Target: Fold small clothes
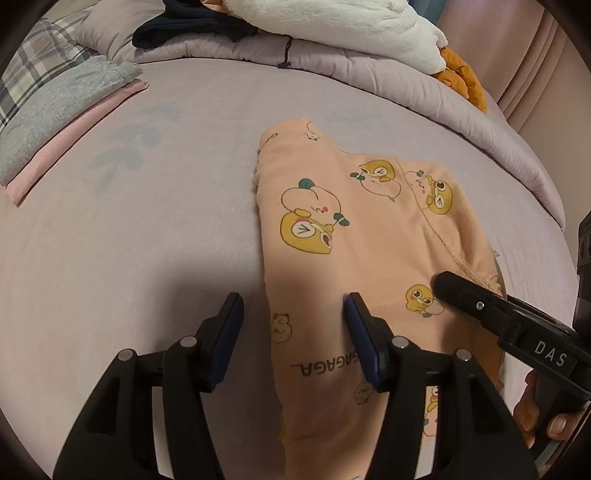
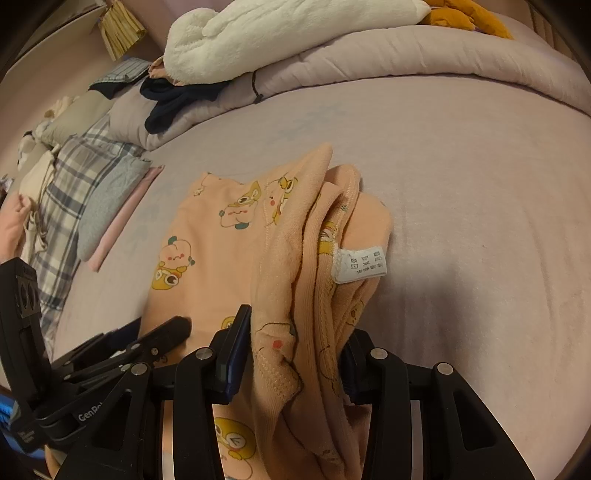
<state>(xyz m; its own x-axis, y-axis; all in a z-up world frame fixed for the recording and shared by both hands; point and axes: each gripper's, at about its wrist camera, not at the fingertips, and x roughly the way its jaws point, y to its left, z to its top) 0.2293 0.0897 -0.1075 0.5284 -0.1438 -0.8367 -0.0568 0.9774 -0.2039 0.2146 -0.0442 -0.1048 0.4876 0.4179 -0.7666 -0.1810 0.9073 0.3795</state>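
Garment: peach children's top (image 1: 369, 236) printed with cartoon ducks, lying on the lilac bed sheet (image 1: 147, 258) near the middle of the bed, partly folded into a long panel.
Left gripper (image 1: 293, 332): jaws spread wide, nothing between them; one finger is over the sheet, the other over the cloth, straddling the folded left edge.
Right gripper (image 2: 295, 354): clenched on a thick bunch of the garment's right side, lifted off the bed; a white care label (image 2: 360, 266) hangs exposed from the raised layers.
Work done, as judged: one lengthwise fold looks made, since the left edge runs straight and doubled; a grey and a pink folded piece (image 1: 62, 147) are stacked at the left, near a plaid pillow (image 2: 74, 192).
Work left, as judged: the held side is not yet laid over and flattened; a crosswise fold probably follows; a dark garment (image 2: 173, 103) on the rolled quilt (image 2: 406, 55) appears unfolded.
Other items: white plush blanket (image 1: 332, 22) and an orange soft thing (image 1: 461, 77) on the quilt, well apart from the work.
Hidden or unclear: the near hem of the garment is cut off behind the gripper bodies; whether sleeves are tucked inside cannot be told; how many layers the right jaws hold is unclear; whether the left fingers touch the cloth cannot be told.
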